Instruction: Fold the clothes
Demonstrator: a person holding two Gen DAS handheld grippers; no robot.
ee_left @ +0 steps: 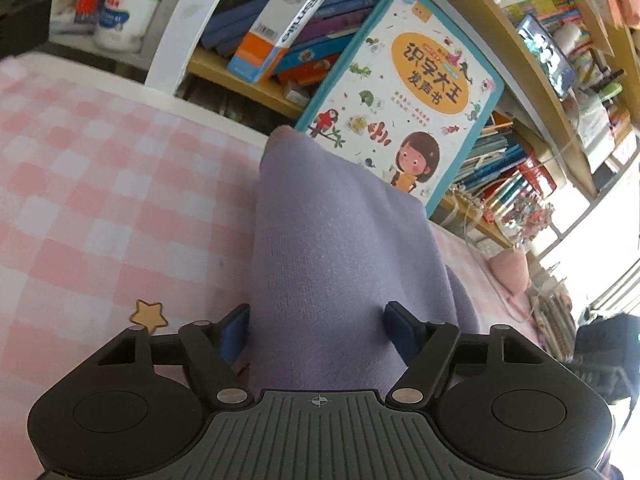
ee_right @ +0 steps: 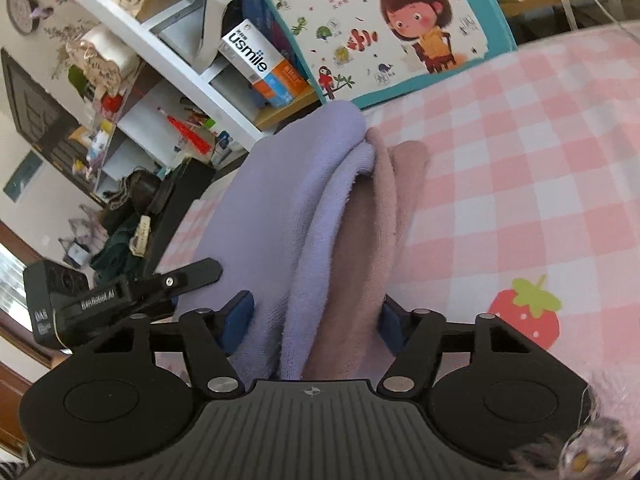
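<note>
Pink checked bedding (ee_left: 100, 168) bears lavender garment (ee_left: 332, 248), seemingly between left hand-held gripper (ee_left: 320, 332) jaws.

I see a pink checked bed (ee_right: 540, 152) with purple clothes (ee_right: 288, 208) lying on it.

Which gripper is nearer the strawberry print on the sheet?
Right. The right gripper sits just beside the strawberry print; the left gripper, seen from its own camera, has no strawberry in view.

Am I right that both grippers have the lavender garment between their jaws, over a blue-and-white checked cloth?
Not quite: the checked cloth is pink and white, as both wrist views show. The rest stands: the lavender garment runs between the jaws of the left gripper and the right gripper.
</note>
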